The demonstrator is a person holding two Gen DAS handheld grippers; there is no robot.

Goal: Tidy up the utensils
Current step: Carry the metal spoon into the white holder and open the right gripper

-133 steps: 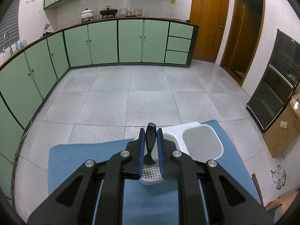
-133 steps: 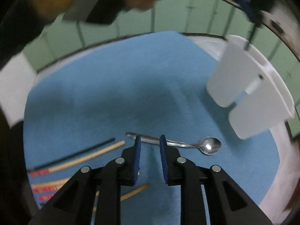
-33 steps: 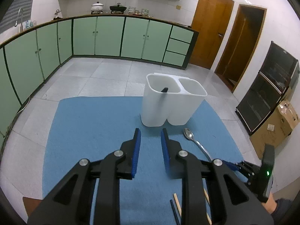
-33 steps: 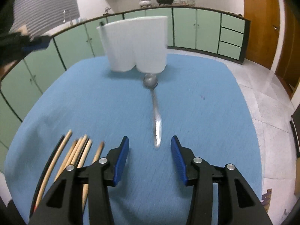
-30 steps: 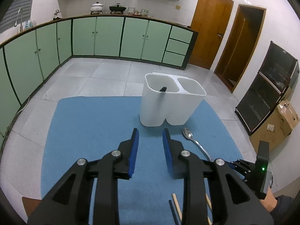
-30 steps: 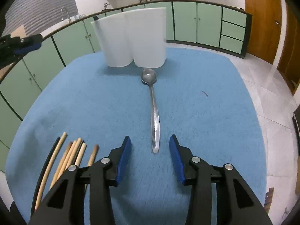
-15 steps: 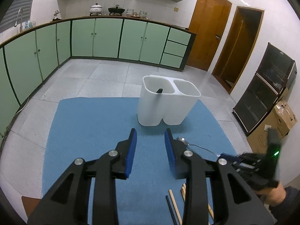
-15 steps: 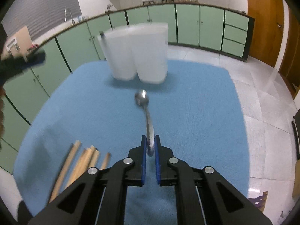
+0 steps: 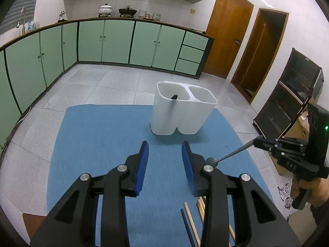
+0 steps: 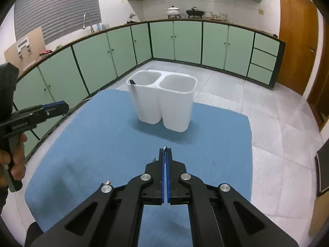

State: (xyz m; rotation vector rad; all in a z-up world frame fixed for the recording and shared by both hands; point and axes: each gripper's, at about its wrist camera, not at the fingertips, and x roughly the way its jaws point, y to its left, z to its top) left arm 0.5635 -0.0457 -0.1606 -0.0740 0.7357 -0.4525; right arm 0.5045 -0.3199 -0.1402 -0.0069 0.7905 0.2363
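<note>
A white two-compartment utensil holder stands on the blue mat; it also shows in the right wrist view. A black handle sticks up in its left compartment. My right gripper is shut on the metal spoon's handle and holds it above the mat; in the left wrist view the spoon hangs bowl-down from that gripper. My left gripper is open and empty, above the mat in front of the holder.
Several wooden chopsticks and a black one lie on the mat near the front, under my left gripper. Green cabinets ring the tiled floor. Wooden doors and a dark cabinet stand to the right.
My right gripper closed on the spoon's handle and lifted it off the mat. My left gripper opened wider and drew back a little from the holder.
</note>
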